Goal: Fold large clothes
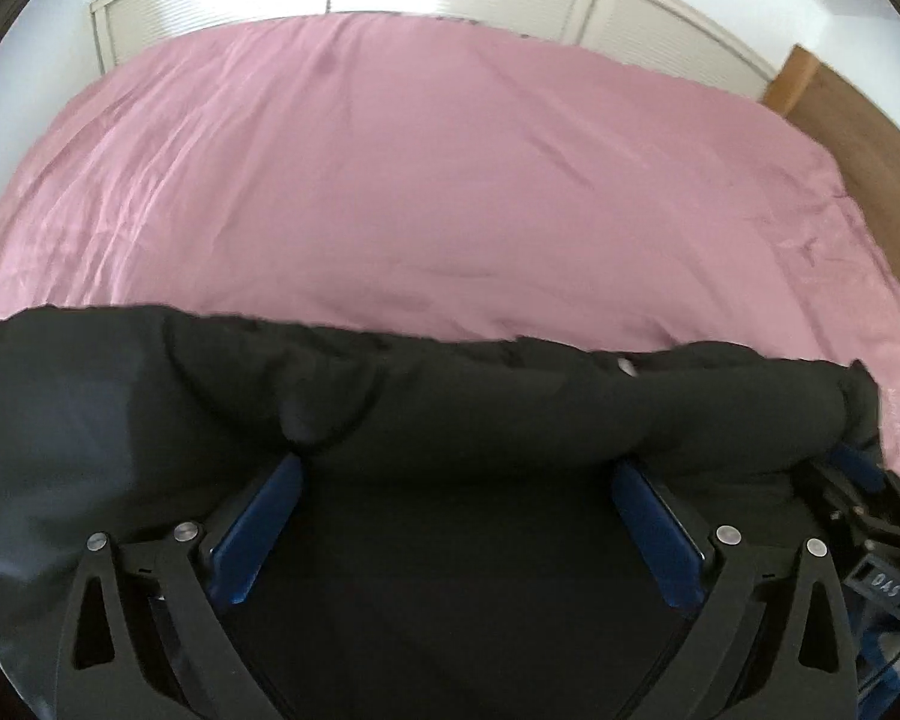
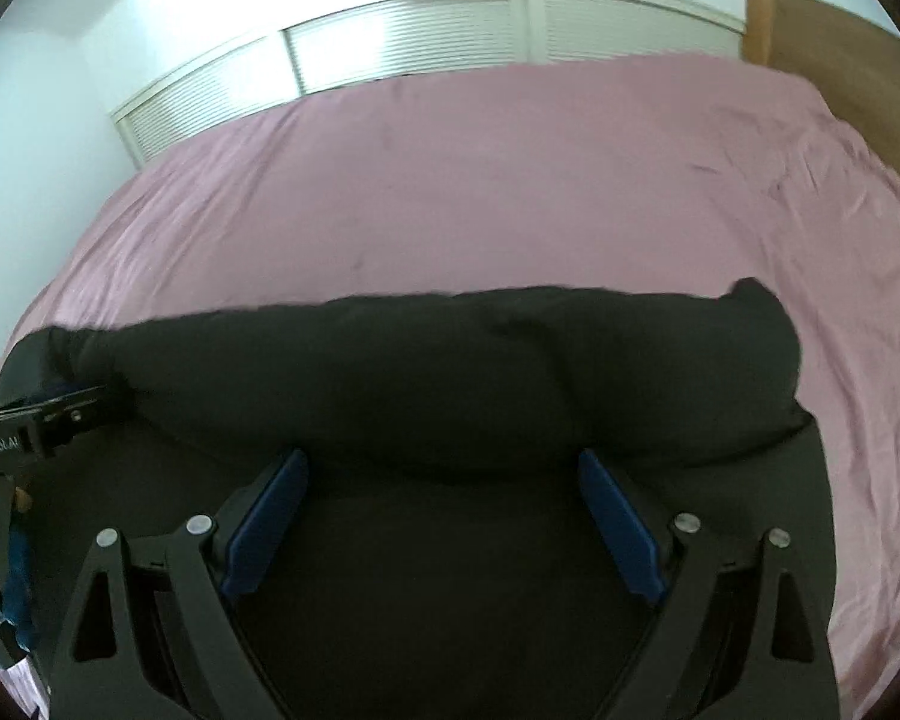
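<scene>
- Far left, the black garment (image 1: 90, 420) spreads flat over the pink bedsheet (image 1: 390, 180), its raised fold running as a thick roll across the near part of the bed.
- The left gripper (image 1: 456, 474) points down at that roll, jaws spread wide; the blue fingertips (image 1: 264, 516) sit right against the bulging cloth, but nothing looks pinched between them.
- Moving across, the roll carries on unbroken under both tools, puffy and loose, with a small pale fleck on top that I can't make out.
- The right gripper (image 2: 444, 468) stands just beside its partner, jaws also splayed wide, its pads (image 2: 618, 516) at the base of the fold without any grip on it that I can see.
- On the right, the garment's end (image 2: 762, 324) humps up in a rounded lump, with bare sheet beyond and a wooden panel (image 2: 822, 42) at the corner.
- Risk, as I judge it: with neither tool clamped, the fat fold could slump back or roll unevenly if one side pushes ahead of the other.
- The sheet is slick and wrinkled, so the whole bundle may slide instead of creasing, dragging the bedding along.
</scene>
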`<action>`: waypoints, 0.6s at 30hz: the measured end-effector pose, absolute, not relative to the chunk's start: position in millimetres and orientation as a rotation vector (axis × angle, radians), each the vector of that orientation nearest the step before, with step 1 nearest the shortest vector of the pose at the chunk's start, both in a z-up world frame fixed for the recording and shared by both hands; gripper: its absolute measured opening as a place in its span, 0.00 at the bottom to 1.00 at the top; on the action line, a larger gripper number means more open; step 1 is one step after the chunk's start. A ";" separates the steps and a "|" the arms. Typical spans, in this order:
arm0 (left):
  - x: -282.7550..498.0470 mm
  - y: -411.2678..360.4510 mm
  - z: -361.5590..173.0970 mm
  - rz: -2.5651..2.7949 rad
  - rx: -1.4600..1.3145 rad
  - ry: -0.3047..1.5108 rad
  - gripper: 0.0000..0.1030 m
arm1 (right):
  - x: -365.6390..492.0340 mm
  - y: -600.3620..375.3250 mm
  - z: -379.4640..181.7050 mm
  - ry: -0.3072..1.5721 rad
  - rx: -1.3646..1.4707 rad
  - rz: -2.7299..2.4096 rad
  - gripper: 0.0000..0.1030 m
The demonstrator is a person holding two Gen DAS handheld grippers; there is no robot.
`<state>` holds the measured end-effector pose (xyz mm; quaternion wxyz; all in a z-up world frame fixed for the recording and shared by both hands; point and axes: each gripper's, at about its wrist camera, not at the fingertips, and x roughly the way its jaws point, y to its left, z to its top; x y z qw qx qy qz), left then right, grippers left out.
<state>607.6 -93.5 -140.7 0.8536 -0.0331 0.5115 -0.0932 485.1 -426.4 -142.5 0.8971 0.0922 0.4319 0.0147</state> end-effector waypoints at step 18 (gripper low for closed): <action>664.3 -117.2 -190.6 -0.156 -0.050 1.110 0.99 | 559.5 -451.2 -205.2 0.952 0.284 0.055 0.90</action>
